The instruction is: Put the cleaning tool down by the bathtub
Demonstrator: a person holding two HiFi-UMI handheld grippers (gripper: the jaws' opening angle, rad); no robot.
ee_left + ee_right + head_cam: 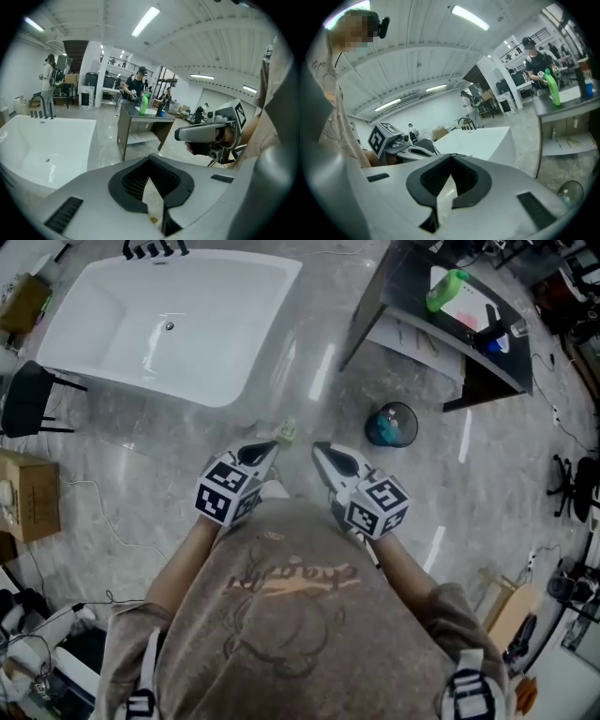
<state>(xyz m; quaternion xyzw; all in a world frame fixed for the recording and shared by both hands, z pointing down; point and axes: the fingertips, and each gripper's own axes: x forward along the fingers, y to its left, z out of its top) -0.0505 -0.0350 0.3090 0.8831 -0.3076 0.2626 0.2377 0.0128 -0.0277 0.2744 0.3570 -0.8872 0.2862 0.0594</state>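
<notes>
The white bathtub [246,381] stands on the grey floor at the upper left; it also shows in the left gripper view as the bathtub [28,154] and in the right gripper view as the bathtub [483,140]. A small pale object [286,431], probably the cleaning tool, lies on the floor just off the tub's near corner. Both grippers are held up close to the person's chest. My left gripper [277,442] [150,157] has its jaws together with nothing in them. My right gripper [317,446] [451,157] is likewise shut and empty, a hand's width to the right.
A grey table [412,306] at the upper right carries a green bottle [446,290] and a blue one [494,339]. A round bin [391,425] stands on the floor before it. A black chair [28,399] and a cardboard box [26,493] are at the left. People stand far off.
</notes>
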